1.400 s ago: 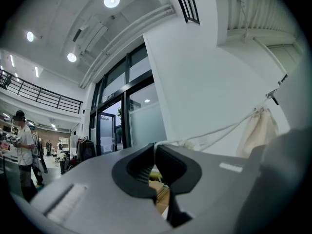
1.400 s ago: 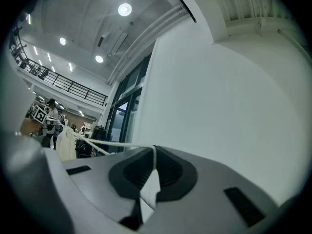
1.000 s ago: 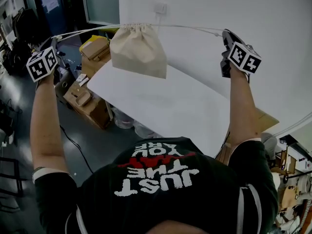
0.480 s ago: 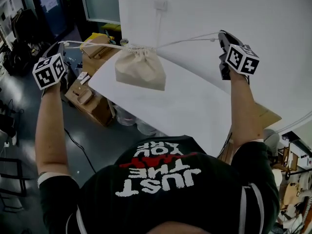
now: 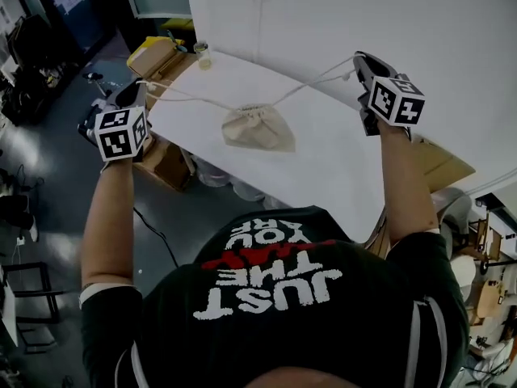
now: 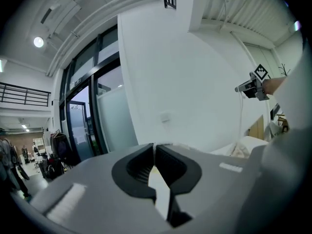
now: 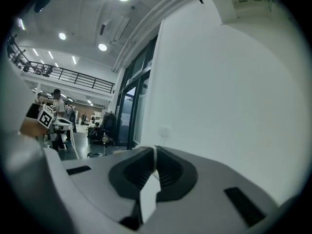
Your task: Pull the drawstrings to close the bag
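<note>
- Bag (image 5: 258, 128), beige cloth with its mouth puckered tight, looks to lie on the white table (image 5: 323, 168) near the table's left edge. We see it between the two grippers.
- Left gripper (image 6: 154, 149): jaws pressed together, pinching the left drawstring (image 5: 187, 98). It sits left of the bag, past the table edge and well apart from the cloth.
- Right gripper (image 7: 154, 151): jaws pressed together, pinching the right drawstring (image 5: 311, 87). It sits right of the bag and farther off, over the table.
- Both strings run from the gathered mouth out to the jaws. We see neither gripper touching the cloth.
- Cardboard box (image 5: 157, 55) stands at the table's far left.
</note>
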`<state>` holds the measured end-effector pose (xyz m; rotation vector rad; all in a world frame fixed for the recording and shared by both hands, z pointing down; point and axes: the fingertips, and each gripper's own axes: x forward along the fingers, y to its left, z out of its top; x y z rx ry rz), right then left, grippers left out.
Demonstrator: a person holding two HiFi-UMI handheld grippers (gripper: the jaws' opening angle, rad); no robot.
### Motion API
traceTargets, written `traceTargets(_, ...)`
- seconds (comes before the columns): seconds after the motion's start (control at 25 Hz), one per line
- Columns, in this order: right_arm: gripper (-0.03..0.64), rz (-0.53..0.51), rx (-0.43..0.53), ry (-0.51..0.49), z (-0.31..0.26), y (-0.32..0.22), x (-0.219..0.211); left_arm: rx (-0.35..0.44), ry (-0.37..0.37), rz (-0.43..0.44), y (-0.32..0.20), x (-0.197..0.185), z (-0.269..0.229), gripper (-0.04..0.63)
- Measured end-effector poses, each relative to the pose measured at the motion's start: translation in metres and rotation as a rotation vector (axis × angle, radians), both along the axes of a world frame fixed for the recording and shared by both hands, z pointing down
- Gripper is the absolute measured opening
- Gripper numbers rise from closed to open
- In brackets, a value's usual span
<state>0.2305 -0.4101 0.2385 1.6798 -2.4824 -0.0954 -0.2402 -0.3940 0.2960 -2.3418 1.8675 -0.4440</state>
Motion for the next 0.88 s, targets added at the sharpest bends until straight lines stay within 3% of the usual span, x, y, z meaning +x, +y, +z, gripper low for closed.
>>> traceTargets(0.24, 0.006, -0.004, -0.097, -0.021, 0.053, 0.005, -0.003, -0.057, -0.003, 0.067, 0.003, 0.046, 0.043, 0.011)
traceTargets(0.52, 0.006, -0.013, -0.171, -0.101, 0.103, 0.020, -0.009, -0.117, 0.147, 0.082, 0.023, 0.080, 0.086, 0.011)
traceTargets(0.88, 0.007, -0.034, -0.273, -0.134, 0.166, 0.050, -0.021, -0.163, 0.198, 0.124, 0.051, 0.099, 0.114, 0.012)
